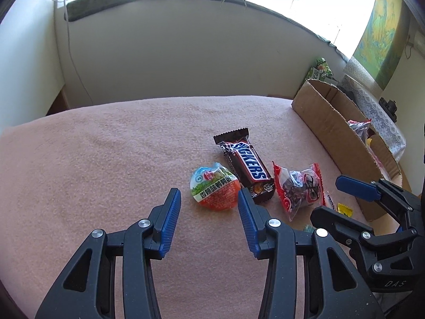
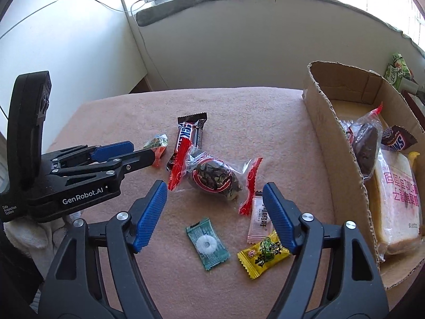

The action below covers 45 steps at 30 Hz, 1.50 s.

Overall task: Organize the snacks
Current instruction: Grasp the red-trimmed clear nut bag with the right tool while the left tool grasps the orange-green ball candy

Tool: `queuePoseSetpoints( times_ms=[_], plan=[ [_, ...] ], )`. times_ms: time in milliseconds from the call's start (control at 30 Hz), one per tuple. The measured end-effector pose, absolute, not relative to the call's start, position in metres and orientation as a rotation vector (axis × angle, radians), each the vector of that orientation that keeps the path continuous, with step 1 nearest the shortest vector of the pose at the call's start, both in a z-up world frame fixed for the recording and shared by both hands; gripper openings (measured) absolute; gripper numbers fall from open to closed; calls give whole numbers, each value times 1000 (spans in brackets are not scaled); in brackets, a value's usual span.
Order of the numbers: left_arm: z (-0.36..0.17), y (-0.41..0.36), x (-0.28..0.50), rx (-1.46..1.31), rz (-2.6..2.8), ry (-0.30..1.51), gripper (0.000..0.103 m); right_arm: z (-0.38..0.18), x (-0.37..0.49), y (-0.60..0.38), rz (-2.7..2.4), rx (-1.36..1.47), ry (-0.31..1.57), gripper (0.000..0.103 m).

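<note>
Snacks lie on a pink cloth (image 1: 93, 159). My left gripper (image 1: 209, 194) is open and empty, just short of a round orange-green egg pack (image 1: 213, 190). A Snickers bar (image 1: 244, 164) lies right of the pack, then a red-ended dark cake packet (image 1: 298, 188). My right gripper (image 2: 215, 188) is open and empty above the cake packet (image 2: 215, 178). Near it lie a teal mint candy (image 2: 208, 244), a pink sachet (image 2: 259, 220) and a yellow candy (image 2: 263, 254). The cardboard box (image 2: 332, 138) at right holds a bread pack (image 2: 398, 202) and other snacks.
A white wall (image 1: 172, 53) with a cushioned window ledge (image 1: 146, 0) rises behind the table. A green packet (image 2: 399, 70) stands beyond the box. The left gripper's body (image 2: 66, 180) shows at the left of the right wrist view.
</note>
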State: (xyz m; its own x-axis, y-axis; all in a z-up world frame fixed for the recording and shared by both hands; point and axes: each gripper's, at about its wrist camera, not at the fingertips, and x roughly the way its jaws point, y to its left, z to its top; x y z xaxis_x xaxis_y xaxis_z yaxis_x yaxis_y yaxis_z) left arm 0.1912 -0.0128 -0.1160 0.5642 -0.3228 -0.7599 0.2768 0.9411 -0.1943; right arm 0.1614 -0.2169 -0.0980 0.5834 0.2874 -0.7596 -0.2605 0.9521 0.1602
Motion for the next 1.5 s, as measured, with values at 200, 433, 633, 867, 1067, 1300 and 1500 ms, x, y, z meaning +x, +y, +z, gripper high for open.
queuePoseSetpoints(
  times_ms=[200,433,633,867,1067,1300,1500],
  plan=[
    [-121,-21,200,-27,-363,913,43,-109,182,-215,301,16,916,77],
    [-122,-29,202,0,-368,907,43,-113,190,-212,317,10,916,77],
    [-123,-31,204,8,-375,905,25,-112,195,-213,331,8,917,75],
    [-123,-29,206,-18,-375,901,18,-109,186,-212,328,-42,909,63],
    [-124,-24,207,-45,-367,905,14,-106,183,-215,347,-44,909,51],
    [-123,-20,206,-65,-371,902,13,-103,182,-212,349,-48,900,45],
    [-112,-9,195,-88,-359,871,13,-92,174,-222,352,-11,866,44]
  ],
)
